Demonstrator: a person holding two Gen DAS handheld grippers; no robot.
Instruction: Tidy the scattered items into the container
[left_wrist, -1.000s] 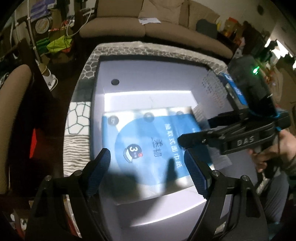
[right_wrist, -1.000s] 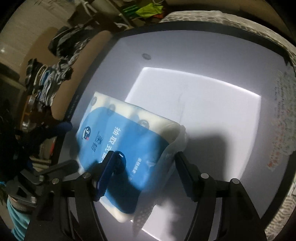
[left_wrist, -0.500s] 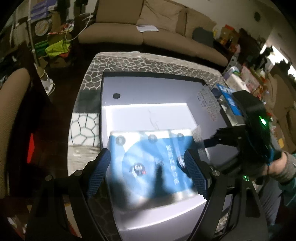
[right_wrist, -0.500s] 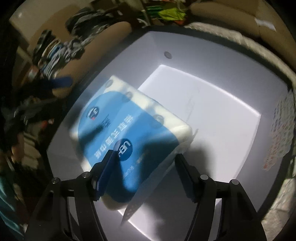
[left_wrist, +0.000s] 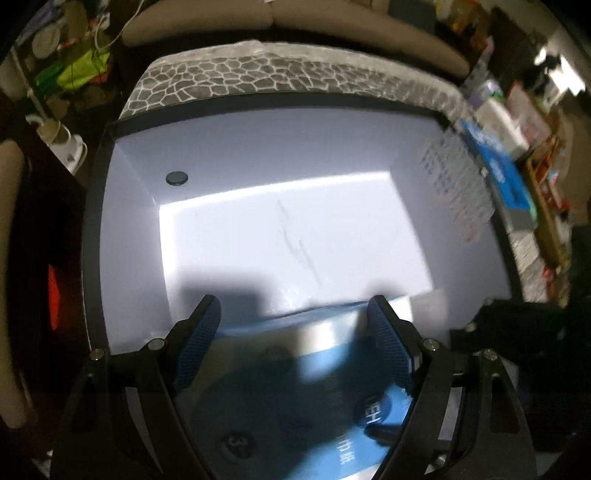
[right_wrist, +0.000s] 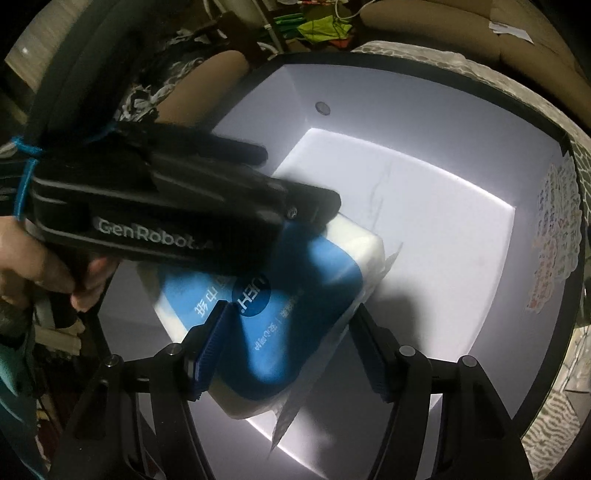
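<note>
Blue-and-white tissue pack (right_wrist: 295, 295) lies on the floor of the white container (left_wrist: 258, 155), near its front-left corner; left tool (left_wrist: 295, 339) and right tool (right_wrist: 291, 343) both hang over it, jaws spread apart, pads clear of the wrapper.

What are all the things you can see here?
bin: one, white inside with a black rim, on the patterned cloth.
tissue pack: one, blue and white, lying in the bin.
cloth: one, grey with white cracks, under the bin.
sofa: one, tan, behind the table.
sticker: one, white with writing, on the bin's wall.
left gripper: one, black with blue fingers, open over the pack.
right gripper: one, black with blue fingers, open over the pack.
hand: one, holding the left gripper.
</note>
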